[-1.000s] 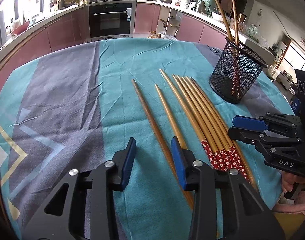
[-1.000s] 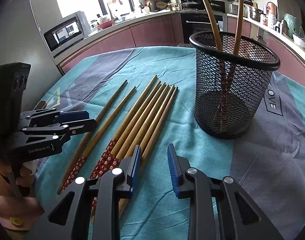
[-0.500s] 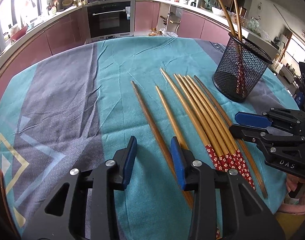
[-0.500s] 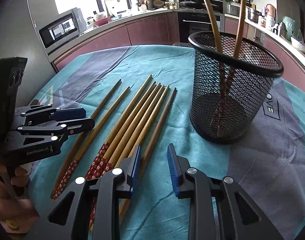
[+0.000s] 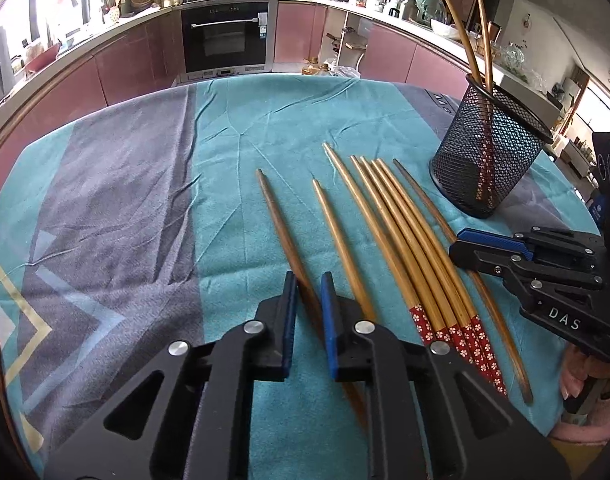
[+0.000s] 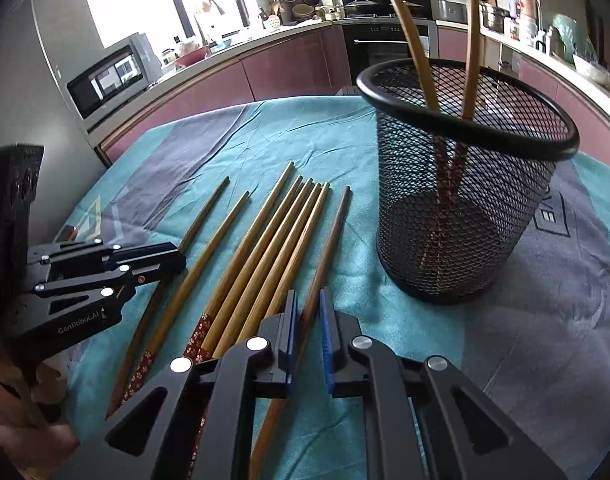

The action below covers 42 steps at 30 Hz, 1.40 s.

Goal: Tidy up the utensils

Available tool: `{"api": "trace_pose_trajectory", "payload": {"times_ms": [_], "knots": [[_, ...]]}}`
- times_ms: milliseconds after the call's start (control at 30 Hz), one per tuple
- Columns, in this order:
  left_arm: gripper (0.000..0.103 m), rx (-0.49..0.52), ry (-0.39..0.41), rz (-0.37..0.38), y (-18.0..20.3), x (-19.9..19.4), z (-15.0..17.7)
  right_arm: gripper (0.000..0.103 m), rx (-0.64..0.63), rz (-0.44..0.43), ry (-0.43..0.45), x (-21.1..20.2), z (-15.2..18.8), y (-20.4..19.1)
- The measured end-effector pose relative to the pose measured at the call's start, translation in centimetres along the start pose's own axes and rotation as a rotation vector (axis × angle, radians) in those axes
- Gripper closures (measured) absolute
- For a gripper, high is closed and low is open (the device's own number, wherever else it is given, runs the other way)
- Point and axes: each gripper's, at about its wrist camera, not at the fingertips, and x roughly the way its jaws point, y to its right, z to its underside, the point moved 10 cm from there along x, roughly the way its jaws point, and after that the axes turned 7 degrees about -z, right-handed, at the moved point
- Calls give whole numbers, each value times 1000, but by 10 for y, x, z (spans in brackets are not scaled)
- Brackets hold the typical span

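**Both tongs clamped on chopsticks**

On the bench (image 5: 233, 128), the left tongs (image 5: 307, 280) have just closed on the leftmost chopstick (image 5: 277, 216); the right tongs (image 6: 308, 300) on the rightmost chopstick (image 6: 331, 232). Five chopsticks (image 5: 389, 216) lie between; the mesh holder (image 6: 457, 216) stands beside with two.

Seven chopsticks (image 5: 401, 248) lie side by side on the tablecloth (image 5: 125, 200). Four in the middle touch each other. The leftmost chopstick (image 5: 281, 232) lies a little apart, between the fingers of the left gripper (image 5: 307, 312). The rightmost chopstick (image 6: 329, 248) lies between the fingers of the right gripper (image 6: 307, 320). To the right stands a mesh cup (image 6: 465, 208) with two chopsticks (image 6: 437, 152) leaning in it. The oven (image 5: 225, 36) is behind the table.
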Motion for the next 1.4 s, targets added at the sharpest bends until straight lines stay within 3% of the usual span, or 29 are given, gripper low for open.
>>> {"api": "trace_pose_trajectory", "payload": {"times_ms": [367,633,1100,1400], "knots": [[93,-39,-6,11,-7,-1,3,97,28,-24,27,-11,-3,4],[90,-27,-19,6,-7,2,1,97,9,-35,16,-9,-1,-1],[95,-40,-13,11,-5,-1,2,97,-13,-25,-8,-3,3,1],[95,-42,37,93,-3,-34,-4,97,-2,-79,58,-29,-4,-3]]}}
